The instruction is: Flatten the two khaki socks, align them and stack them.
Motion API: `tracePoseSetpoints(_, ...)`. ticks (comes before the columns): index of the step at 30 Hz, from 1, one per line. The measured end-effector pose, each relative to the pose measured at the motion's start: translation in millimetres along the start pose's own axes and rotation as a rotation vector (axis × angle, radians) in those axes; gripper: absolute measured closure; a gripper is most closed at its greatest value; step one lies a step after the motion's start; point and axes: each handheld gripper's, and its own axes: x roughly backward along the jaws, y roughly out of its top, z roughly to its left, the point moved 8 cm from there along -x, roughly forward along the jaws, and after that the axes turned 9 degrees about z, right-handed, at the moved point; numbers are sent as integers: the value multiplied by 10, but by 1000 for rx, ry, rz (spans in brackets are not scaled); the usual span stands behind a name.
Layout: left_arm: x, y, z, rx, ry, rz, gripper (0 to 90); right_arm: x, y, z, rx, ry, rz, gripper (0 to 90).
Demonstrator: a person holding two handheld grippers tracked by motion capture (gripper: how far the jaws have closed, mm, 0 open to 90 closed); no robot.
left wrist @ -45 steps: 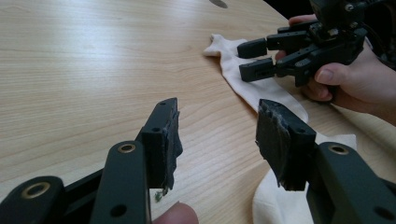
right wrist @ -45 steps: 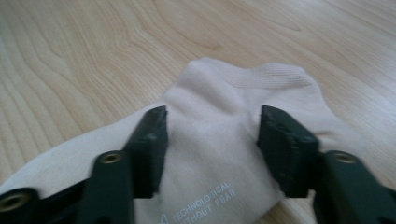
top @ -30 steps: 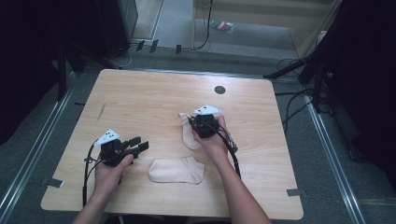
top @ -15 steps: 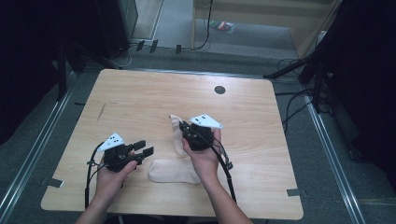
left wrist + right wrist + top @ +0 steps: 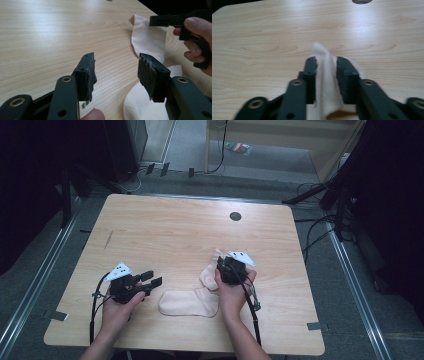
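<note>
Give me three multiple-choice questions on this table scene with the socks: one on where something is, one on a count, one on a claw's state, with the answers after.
1. Where does the flat sock lie?
A. Between the two hands.
B. At the far left corner.
C. On the floor.

2. How many socks are there?
A. One.
B. Two.
C. Four.

3. How is the left claw?
A. Shut on a sock.
B. Shut on nothing.
C. Open, with nothing between its pads.

Answers:
1. A, it lies between the left hand and the right hand.
2. B, there is the flat one plus a crumpled sock by the right hand.
3. C, the left gripper view shows bare table in the gap.
</note>
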Motion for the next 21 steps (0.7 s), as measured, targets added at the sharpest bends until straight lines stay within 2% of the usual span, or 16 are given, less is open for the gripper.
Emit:
tracePoseSetpoints(2, 0, 1, -2, 1, 1, -1, 485, 77, 15, -68, 2, 17, -12, 573)
tracePoseSetpoints(3, 0, 2, 0, 0, 2, -1, 485, 131, 44, -139, 8, 8, -27, 557)
tracePoseSetpoints(5, -5, 0, 6, 3, 5, 2, 484, 189, 119, -267, 22, -6, -53, 568)
tracePoseSetpoints(7, -9, 1, 9, 5, 7, 3, 484, 202, 216, -402, 58, 12, -71, 592)
tracePoseSetpoints(11, -13, 0, 11, 9, 9, 3, 484, 16, 277, -567, 197, 23, 9, 599)
tracePoseSetpoints(12, -13, 0, 11, 9, 9, 3, 484, 16, 277, -567, 197, 23, 9, 599)
tracePoseSetpoints(14, -10, -1, 20, 7, 10, 4, 484, -145, 247, -639, 277, -7, 58, 559)
tracePoseSetpoints(16, -13, -4, 29, 9, 11, 4, 484, -271, 211, -721, 296, -31, 82, 507)
tracePoseSetpoints(18, -21, -6, 40, 11, 10, 5, 484, -319, 184, -727, 286, -8, 100, 481)
tracePoseSetpoints(21, -30, -2, 45, 16, 9, 4, 485, -406, 103, -718, 312, 5, 150, 470)
